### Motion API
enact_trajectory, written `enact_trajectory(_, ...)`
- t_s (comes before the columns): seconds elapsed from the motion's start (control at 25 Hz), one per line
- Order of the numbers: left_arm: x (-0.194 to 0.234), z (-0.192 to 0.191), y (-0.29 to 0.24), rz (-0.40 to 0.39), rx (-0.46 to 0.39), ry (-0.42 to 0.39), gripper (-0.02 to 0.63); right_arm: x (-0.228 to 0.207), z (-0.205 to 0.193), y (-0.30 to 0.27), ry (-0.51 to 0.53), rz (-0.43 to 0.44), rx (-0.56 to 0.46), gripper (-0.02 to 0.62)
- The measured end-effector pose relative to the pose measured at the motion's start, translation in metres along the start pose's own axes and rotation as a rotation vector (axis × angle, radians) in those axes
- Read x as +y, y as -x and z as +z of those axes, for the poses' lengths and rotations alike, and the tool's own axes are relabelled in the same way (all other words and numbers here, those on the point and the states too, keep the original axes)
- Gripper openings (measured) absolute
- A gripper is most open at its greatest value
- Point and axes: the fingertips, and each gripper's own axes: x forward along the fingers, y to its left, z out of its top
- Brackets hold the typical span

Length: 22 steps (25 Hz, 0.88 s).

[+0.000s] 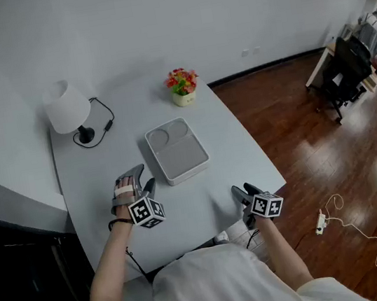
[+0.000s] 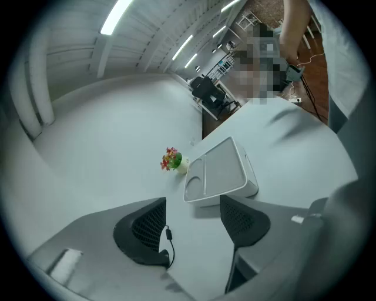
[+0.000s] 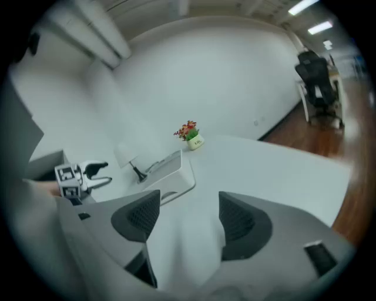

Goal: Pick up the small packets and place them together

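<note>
At the near edge of the grey table (image 1: 183, 207), the right gripper (image 1: 244, 190) hovers by the table's right corner. Its jaws stand spread with only bare tabletop between them, as the right gripper view (image 3: 188, 214) shows. A little farther in and to the left, the left gripper (image 1: 142, 178) is held in a hand just above the surface. Its jaws are also apart and grip nothing, and a thin black cord (image 2: 168, 235) runs past the left jaw. From the right gripper view the left gripper (image 3: 101, 173) shows at the far left, its fingers parted. Just beyond the left gripper lies what looks like a shallow white tray (image 1: 179, 156), with a round recess and a square recess at its far end. Both grippers point toward the tray (image 2: 220, 170). Whether the small packets lie anywhere near it I cannot tell from these views. Farther back, a white lamp (image 1: 67, 107) stands at the left rear of the table, and a small flower pot (image 1: 182, 87) with red blooms stands at the rear edge. Beyond the table, on the right, are the wooden floor (image 1: 317, 154) and a dark chair (image 1: 346, 71).
</note>
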Motion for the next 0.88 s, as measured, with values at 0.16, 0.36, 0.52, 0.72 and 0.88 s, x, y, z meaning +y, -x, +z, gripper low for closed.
enact_trajectory(0.16,0.001,0.007,0.006,-0.001,-0.025,0.043,0.293,0.012,-0.011,-0.012,-0.303,0.093,-0.070,0.330)
enact_trajectory(0.36,0.015,0.002,0.009,0.037,-0.016,0.164,0.295,0.027,-0.009,-0.035,-0.615,0.220,-0.155,0.330)
enact_trajectory(0.52,0.018,-0.006,0.015,0.055,-0.006,0.337,0.297,0.042,-0.008,-0.049,-0.804,0.345,-0.198,0.330)
enact_trajectory(0.72,0.031,-0.008,0.026,0.069,-0.054,0.578,0.314,0.048,-0.009,-0.083,-0.929,0.366,-0.222,0.330)
enact_trajectory(0.88,0.033,-0.011,0.040,0.087,-0.078,0.738,0.348,0.051,-0.016,-0.107,-1.036,0.374,-0.256,0.334)
